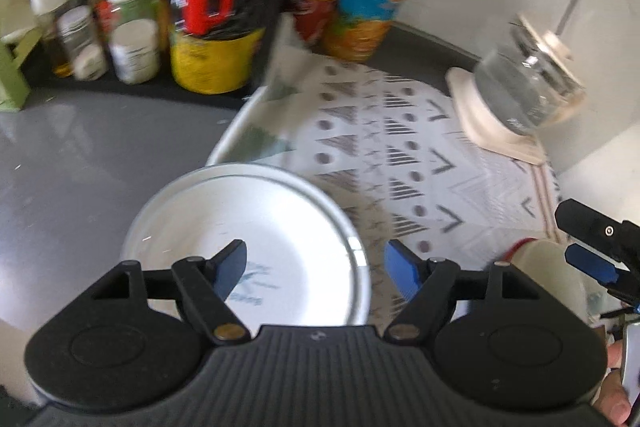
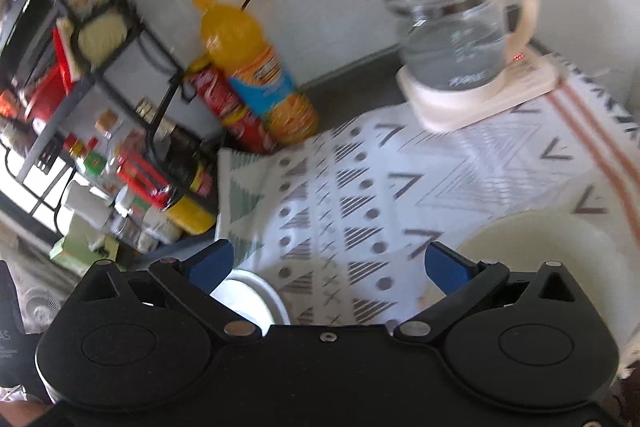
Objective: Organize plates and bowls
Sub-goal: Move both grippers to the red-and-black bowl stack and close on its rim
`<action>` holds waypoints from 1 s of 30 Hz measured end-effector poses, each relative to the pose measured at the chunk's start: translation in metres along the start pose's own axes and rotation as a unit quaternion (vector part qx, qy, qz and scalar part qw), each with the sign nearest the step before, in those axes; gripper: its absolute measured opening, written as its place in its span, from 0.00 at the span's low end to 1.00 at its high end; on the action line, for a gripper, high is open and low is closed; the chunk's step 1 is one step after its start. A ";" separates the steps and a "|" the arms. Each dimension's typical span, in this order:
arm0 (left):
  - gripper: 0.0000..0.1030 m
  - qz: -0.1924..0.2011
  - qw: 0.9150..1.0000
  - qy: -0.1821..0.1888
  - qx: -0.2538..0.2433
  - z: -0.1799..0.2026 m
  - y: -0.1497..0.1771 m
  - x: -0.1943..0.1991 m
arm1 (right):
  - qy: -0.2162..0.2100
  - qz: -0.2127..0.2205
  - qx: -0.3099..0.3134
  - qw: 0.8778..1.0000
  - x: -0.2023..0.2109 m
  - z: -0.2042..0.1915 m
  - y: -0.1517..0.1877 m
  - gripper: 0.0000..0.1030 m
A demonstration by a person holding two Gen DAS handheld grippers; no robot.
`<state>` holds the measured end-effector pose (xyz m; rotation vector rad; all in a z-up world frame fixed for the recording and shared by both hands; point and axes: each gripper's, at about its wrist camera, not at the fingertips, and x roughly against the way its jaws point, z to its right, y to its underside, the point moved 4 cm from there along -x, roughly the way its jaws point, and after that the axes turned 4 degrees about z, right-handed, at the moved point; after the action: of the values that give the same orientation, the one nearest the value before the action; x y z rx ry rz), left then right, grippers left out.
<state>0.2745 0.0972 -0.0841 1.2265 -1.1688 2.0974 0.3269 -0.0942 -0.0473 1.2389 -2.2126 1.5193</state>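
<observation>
On the patterned cloth [image 2: 400, 195], a cream bowl [image 2: 560, 247] holds nothing visible.

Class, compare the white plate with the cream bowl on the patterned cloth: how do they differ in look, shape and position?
The white plate is flat and shallow with a thin dark ring near its rim and a bluish print inside; the cream bowl is deep and plain. The plate is bright white, the bowl off-white. The plate lies at the cloth's left edge, the bowl on its right part. Both are round, upright and ungripped.
</observation>
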 end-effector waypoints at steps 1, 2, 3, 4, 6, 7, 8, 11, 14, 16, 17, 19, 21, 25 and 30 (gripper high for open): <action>0.72 -0.001 1.000 0.005 -0.006 0.006 0.000 -0.001 | 0.004 0.007 0.002 1.000 0.006 0.005 -0.001 1.00; 0.72 -0.004 1.000 0.008 -0.014 0.015 0.001 -0.003 | 0.011 0.015 0.001 1.000 0.012 0.011 -0.002 1.00; 0.72 -0.008 1.000 0.012 -0.021 0.022 0.001 -0.005 | 0.020 0.024 0.000 1.000 0.019 0.017 -0.004 1.00; 0.72 -0.010 0.999 0.019 -0.030 0.030 0.002 -0.008 | 0.024 0.030 -0.003 0.999 0.024 0.022 -0.006 1.00; 0.72 -0.015 0.998 0.030 -0.047 0.046 0.003 -0.011 | 0.032 0.043 -0.010 0.999 0.036 0.034 -0.008 1.00; 0.72 -0.016 0.998 0.035 -0.052 0.053 0.004 -0.012 | 0.038 0.049 -0.013 0.998 0.041 0.039 -0.010 1.00; 0.72 -0.017 0.997 0.041 -0.058 0.060 0.005 -0.013 | 0.045 0.054 -0.015 0.997 0.046 0.045 -0.011 1.00; 0.72 -0.026 0.995 0.055 -0.073 0.077 0.006 -0.016 | 0.061 0.063 -0.024 0.996 0.056 0.059 -0.012 1.00; 0.72 -0.032 0.993 0.067 -0.093 0.092 0.008 -0.021 | 0.074 0.069 -0.038 0.994 0.063 0.074 -0.009 1.00; 0.72 -0.036 0.992 0.073 -0.100 0.100 0.008 -0.023 | 0.082 0.069 -0.046 0.993 0.066 0.083 -0.005 1.00; 0.72 -0.038 0.991 0.077 -0.103 0.104 0.008 -0.025 | 0.087 0.068 -0.050 0.993 0.066 0.087 -0.003 1.00; 0.72 -0.042 0.990 0.081 -0.105 0.109 0.009 -0.028 | 0.096 0.065 -0.055 0.992 0.065 0.095 0.001 1.00; 0.72 -0.047 0.989 0.085 -0.110 0.115 0.011 -0.032 | 0.106 0.063 -0.064 0.990 0.065 0.102 0.006 1.00; 0.72 -0.062 0.986 0.089 -0.123 0.127 0.014 -0.044 | 0.122 0.058 -0.081 0.988 0.063 0.116 0.015 1.00; 0.72 -0.082 0.982 0.098 -0.137 0.142 0.018 -0.060 | 0.146 0.055 -0.111 0.982 0.063 0.134 0.024 1.00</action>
<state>0.3614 -0.0289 -0.1086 0.9345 -1.1778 1.8195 0.3086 -0.2375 -0.0893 0.7860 -2.2092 1.3454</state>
